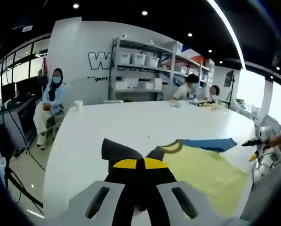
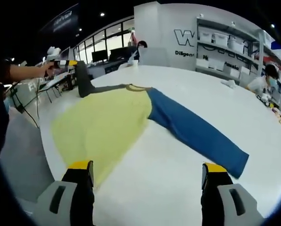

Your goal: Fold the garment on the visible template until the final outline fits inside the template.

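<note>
Garment flat on table, left claw clamping its grey sleeve (right claw agape) — blue sleeve outstretched.

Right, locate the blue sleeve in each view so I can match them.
Left gripper view: blue sleeve lies right of centre, beyond the yellow body.
Right gripper view: blue sleeve runs from centre toward lower right.
Shared landmark: the shelving rack with white bins.
</note>
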Tool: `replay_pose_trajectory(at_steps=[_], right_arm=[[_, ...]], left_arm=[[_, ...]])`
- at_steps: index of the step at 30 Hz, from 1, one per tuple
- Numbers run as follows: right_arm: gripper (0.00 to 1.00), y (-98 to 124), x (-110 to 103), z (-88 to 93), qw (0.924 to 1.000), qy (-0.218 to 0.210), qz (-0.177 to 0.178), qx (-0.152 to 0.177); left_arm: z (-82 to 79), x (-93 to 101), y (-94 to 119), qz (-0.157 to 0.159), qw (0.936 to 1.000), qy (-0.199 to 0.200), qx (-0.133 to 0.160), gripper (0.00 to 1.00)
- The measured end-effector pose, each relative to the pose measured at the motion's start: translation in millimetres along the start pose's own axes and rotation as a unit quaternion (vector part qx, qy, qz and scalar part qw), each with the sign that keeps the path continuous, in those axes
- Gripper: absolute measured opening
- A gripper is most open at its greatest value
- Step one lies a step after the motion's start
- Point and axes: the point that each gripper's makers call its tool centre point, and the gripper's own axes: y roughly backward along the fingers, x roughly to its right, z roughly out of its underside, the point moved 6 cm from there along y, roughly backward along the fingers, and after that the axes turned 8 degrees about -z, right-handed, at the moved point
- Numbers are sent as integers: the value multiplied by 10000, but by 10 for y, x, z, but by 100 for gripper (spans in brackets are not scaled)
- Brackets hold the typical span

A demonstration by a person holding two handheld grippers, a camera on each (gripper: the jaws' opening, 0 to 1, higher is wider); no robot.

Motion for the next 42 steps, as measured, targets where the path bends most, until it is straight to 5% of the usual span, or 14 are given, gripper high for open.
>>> replay_pose_trajectory(at_steps=[8, 31, 42], right_arm=[[93, 5, -124, -43, 9996, 187, -185, 89], [93, 132, -245, -76, 9987, 445, -196, 138], [93, 186, -267, -60, 9988, 410, -138, 211]], left_arm=[[-245, 386, -146, 644, 9979, -19, -57, 2], [-912, 1314, -318, 1669, 9850, -394, 191, 2], [-960, 1607, -342, 2027, 9777, -526, 161, 2]])
